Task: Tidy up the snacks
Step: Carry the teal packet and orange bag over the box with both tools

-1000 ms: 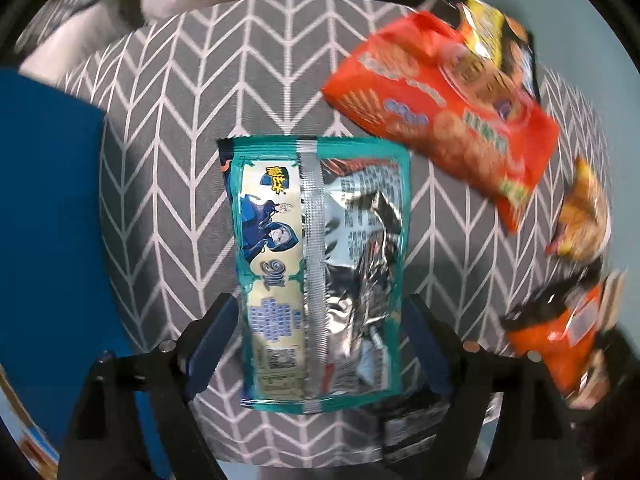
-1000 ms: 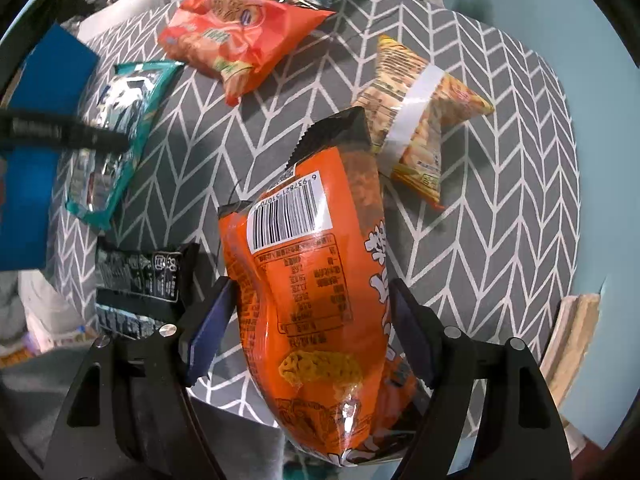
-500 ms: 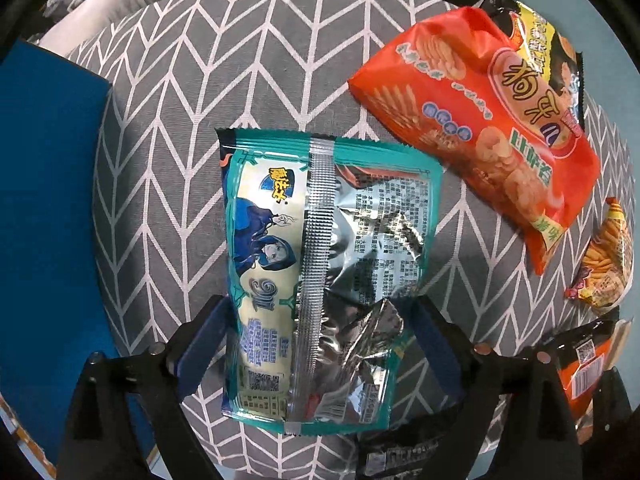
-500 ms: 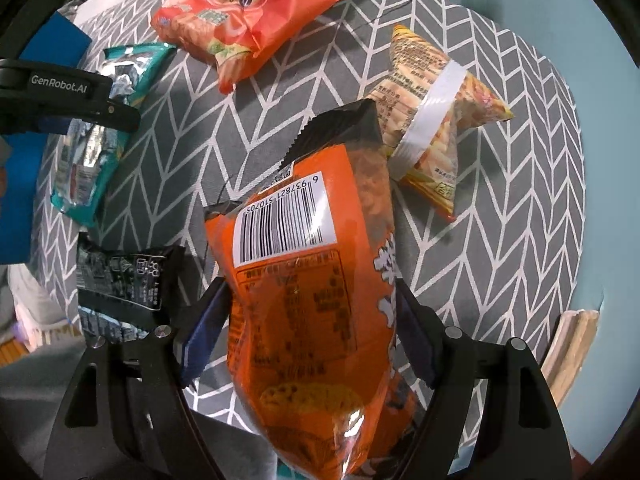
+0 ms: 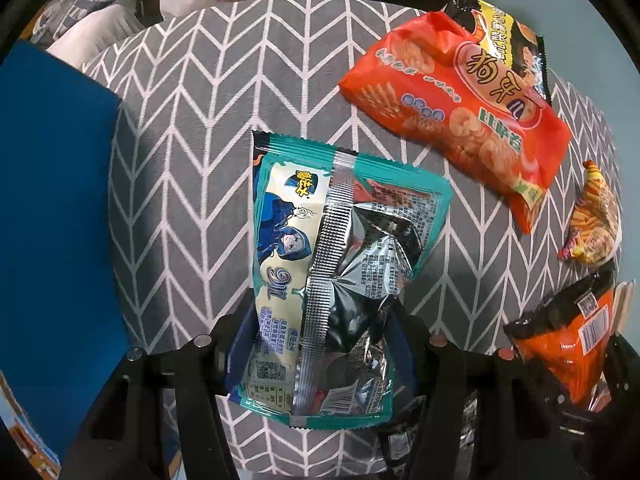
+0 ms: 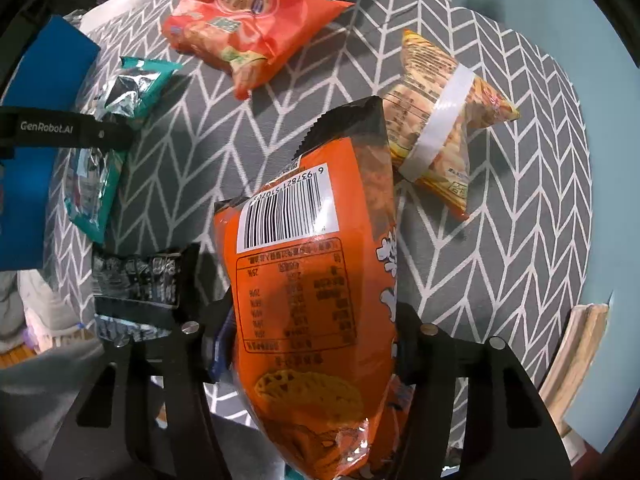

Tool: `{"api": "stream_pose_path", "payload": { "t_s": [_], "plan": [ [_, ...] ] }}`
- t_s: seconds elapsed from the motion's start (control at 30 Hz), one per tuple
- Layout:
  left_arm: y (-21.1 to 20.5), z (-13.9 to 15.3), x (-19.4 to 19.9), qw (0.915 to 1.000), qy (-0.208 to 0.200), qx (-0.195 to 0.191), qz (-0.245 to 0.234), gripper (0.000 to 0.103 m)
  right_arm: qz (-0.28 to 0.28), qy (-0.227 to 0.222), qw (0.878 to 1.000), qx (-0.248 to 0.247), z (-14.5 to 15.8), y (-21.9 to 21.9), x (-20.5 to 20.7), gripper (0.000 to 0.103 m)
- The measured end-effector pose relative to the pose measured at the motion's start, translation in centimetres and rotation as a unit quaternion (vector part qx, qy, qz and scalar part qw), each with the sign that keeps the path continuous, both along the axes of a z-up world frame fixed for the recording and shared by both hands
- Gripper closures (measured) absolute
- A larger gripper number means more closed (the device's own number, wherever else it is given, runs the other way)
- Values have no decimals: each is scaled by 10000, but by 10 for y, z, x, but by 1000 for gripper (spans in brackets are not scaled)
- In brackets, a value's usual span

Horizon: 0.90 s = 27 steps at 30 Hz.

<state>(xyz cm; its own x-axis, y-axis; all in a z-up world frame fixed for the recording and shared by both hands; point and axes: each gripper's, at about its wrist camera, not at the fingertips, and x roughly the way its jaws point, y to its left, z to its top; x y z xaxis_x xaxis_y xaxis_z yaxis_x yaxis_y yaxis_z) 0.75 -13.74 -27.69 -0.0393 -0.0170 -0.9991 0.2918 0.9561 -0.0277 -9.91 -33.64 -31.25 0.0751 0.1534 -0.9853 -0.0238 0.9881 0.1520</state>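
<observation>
Two fisheye cameras, one behind each of my claws, looking forward and down at the counter.

My left view sits close over the teal packet; my right view, from the near right, faces far-left across the orange bag. Both share the red bag, the teal packet and the orange bag.

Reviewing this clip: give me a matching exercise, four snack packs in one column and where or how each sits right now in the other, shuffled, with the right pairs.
Things
1. teal foil snack pouch
2. orange barcoded chip bag
3. yellow snack pack with a white band
4. black foil packet

States
A. lying near the cloth's front edge
B. between the right gripper's fingers
C. lying free beyond the orange bag
D. between the left gripper's fingers

Pairs: 1-D, 2-B, 3-C, 4-A
</observation>
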Motion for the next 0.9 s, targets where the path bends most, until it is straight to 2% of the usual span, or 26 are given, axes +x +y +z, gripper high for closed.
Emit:
{"api": "stream_pose_path", "payload": {
  "t_s": [0.37, 0.73, 0.9],
  "plan": [
    [1, 3, -2, 9995, -192, -84, -251, 42, -121, -151, 9998, 49, 23, 1, -3, 44],
    [5, 55, -23, 9977, -488, -233, -412, 42, -265, -367, 9989, 94, 75, 3, 2, 44],
    [17, 80, -24, 9968, -573, -433, -352, 42, -263, -488, 9983, 194, 100, 12, 16, 44]
  ]
}}
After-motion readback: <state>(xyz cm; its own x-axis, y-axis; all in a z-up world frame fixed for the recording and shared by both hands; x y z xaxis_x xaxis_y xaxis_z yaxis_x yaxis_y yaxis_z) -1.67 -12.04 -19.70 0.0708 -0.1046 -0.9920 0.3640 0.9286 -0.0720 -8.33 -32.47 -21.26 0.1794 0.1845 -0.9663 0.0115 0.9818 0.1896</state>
